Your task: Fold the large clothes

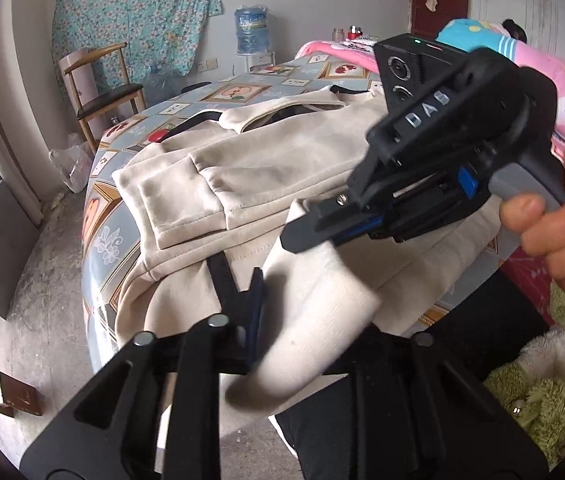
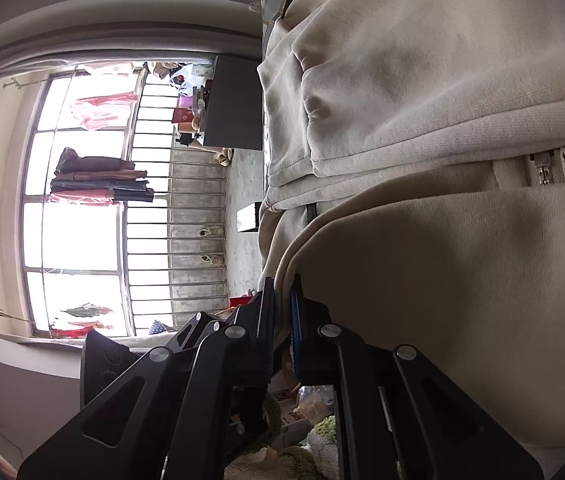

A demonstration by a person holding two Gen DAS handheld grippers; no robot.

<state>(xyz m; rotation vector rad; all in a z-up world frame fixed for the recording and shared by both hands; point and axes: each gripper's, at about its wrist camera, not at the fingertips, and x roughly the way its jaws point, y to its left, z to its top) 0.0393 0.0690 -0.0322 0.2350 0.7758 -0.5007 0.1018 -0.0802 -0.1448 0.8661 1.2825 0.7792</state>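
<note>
My left gripper and right gripper, jaws nearly closed, each pinch an edge of the soft, limp cream jacket, best gripped along its hems.

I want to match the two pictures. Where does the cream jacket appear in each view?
Left wrist view: the cream jacket lies across the middle, on the patterned bed cover, with its cuff hanging at lower centre.
Right wrist view: the cream jacket fills the right half, turned sideways, with its zipper near the right edge.
Shared landmark: the right tool, shut on the jacket's edge in both views.
</note>
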